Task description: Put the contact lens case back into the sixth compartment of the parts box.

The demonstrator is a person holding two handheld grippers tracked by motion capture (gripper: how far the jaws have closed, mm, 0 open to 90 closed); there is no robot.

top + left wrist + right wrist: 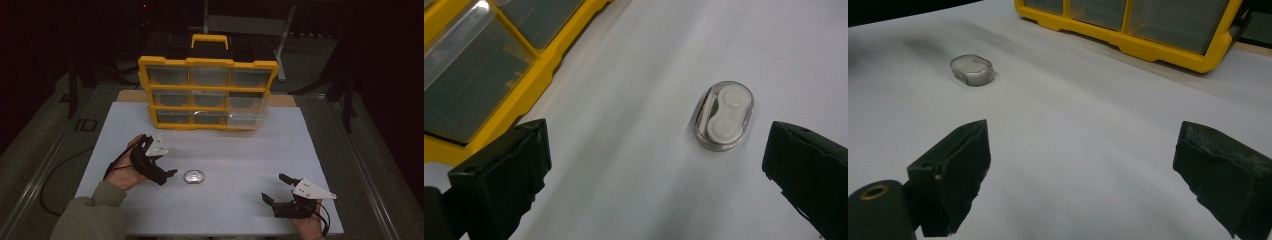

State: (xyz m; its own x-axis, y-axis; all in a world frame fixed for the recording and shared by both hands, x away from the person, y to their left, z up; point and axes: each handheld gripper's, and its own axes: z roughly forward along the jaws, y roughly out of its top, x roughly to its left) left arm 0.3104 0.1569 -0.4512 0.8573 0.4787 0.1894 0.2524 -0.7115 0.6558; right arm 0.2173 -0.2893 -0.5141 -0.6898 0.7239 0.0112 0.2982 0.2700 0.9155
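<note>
Clear oval case [194, 176] on table, left gripper [167, 172] gaping beside it, right gripper [274, 189] gaping apart.

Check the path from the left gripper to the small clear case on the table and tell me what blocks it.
Nothing visible blocks it. The left gripper is open, beside the clear case, with bare white table between them. In the left gripper view the case lies ahead between the spread jaws, untouched. The yellow drawer box stands farther back, off the path.
</note>
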